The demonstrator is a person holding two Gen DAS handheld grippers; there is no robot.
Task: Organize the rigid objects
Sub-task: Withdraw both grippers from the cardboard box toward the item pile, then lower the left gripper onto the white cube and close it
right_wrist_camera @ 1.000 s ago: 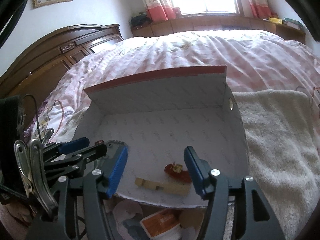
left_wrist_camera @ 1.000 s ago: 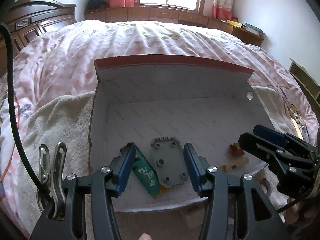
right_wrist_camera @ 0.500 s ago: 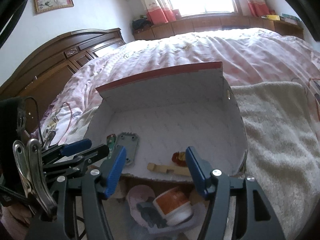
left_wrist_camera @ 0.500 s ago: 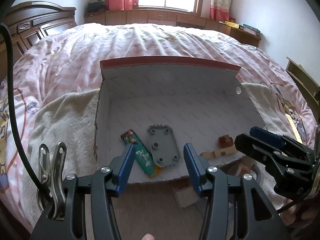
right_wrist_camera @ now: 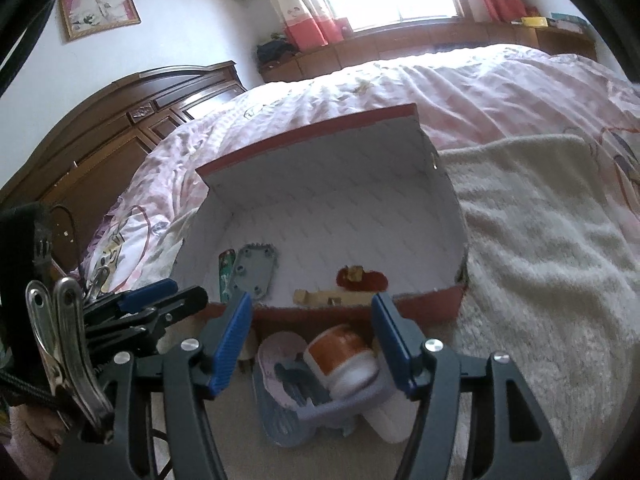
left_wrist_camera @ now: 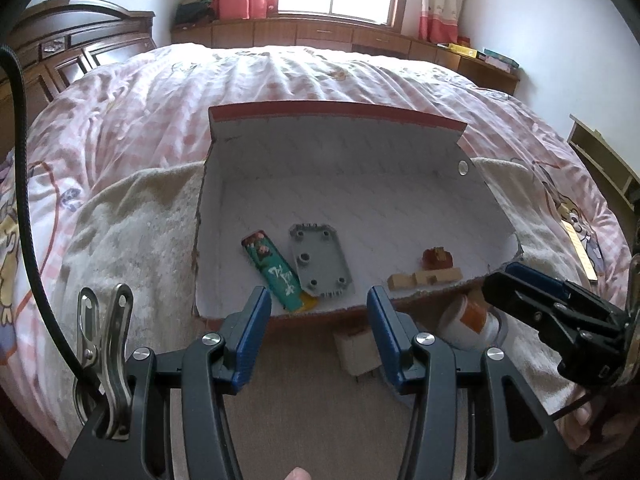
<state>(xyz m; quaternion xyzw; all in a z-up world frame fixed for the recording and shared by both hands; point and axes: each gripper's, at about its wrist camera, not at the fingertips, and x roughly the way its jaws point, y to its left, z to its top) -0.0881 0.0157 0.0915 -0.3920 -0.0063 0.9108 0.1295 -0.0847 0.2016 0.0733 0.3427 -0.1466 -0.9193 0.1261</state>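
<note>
An open red-rimmed cardboard box point(left_wrist_camera: 344, 112) point(right_wrist_camera: 320, 132) lies on a towel on the bed. Inside it lie a green packet point(left_wrist_camera: 276, 270) point(right_wrist_camera: 225, 270), a grey plate with holes point(left_wrist_camera: 322, 260) point(right_wrist_camera: 256, 270), a wooden piece point(left_wrist_camera: 424, 278) point(right_wrist_camera: 328, 297) and a small red item point(left_wrist_camera: 437, 257) point(right_wrist_camera: 360, 278). In front of the box rest an orange-and-white jar point(left_wrist_camera: 468, 320) point(right_wrist_camera: 342, 354), a pale blue holder point(right_wrist_camera: 304, 400) and a small white block point(left_wrist_camera: 356, 350). My left gripper point(left_wrist_camera: 318, 336) is open and empty, just short of the box's near edge. My right gripper point(right_wrist_camera: 312, 340) is open, hovering over the jar.
A cream towel point(right_wrist_camera: 540, 240) point(left_wrist_camera: 132, 216) spreads under and around the box on a pink checked quilt point(left_wrist_camera: 280, 76). A dark wooden headboard point(right_wrist_camera: 120, 120) stands at the left, a window and low cabinets at the back.
Both grippers have drawn back from the box toward the bed's near edge. The box looks smaller, and the jar, blue holder and white block in front of it have come into view.
</note>
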